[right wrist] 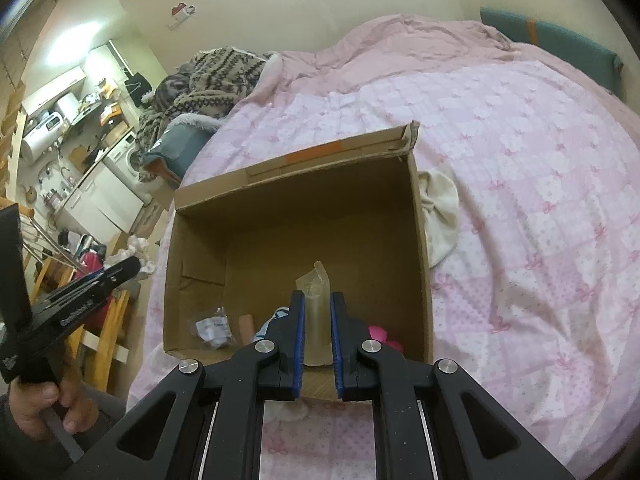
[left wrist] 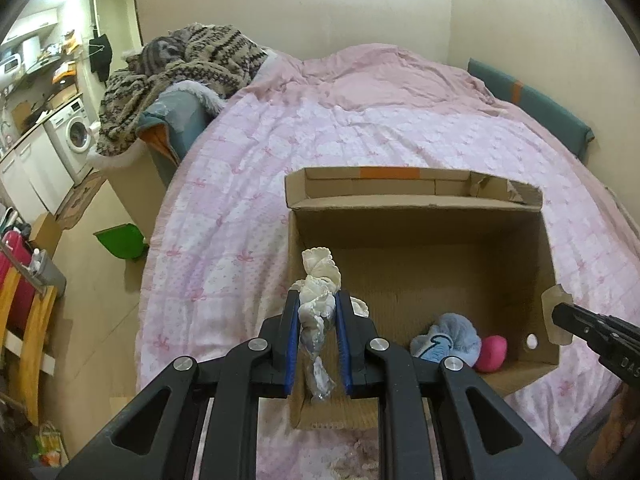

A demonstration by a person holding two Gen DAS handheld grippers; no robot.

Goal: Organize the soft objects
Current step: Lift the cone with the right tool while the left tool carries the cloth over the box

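Observation:
An open cardboard box (left wrist: 416, 200) (right wrist: 288, 184) sits on the pink bed. My left gripper (left wrist: 318, 300) is shut on a white frilly soft toy (left wrist: 318, 280), held over the box's left wall. My right gripper (right wrist: 318, 300) is shut on a translucent beige soft object (right wrist: 316, 312) over the box's near edge; it also shows at the right in the left wrist view (left wrist: 554, 312). Inside lie a blue plush (left wrist: 448, 340), a pink plush (left wrist: 492, 354) and a small plastic packet (right wrist: 214, 326). A cream cloth item (right wrist: 440, 216) lies outside the box's right wall.
The pink quilt (left wrist: 280, 152) covers the bed. A patterned knit blanket (left wrist: 180, 68) is piled at the far left corner. Left of the bed are a green bin (left wrist: 120, 242), wooden furniture (left wrist: 24, 320) and a washing machine (left wrist: 78, 136).

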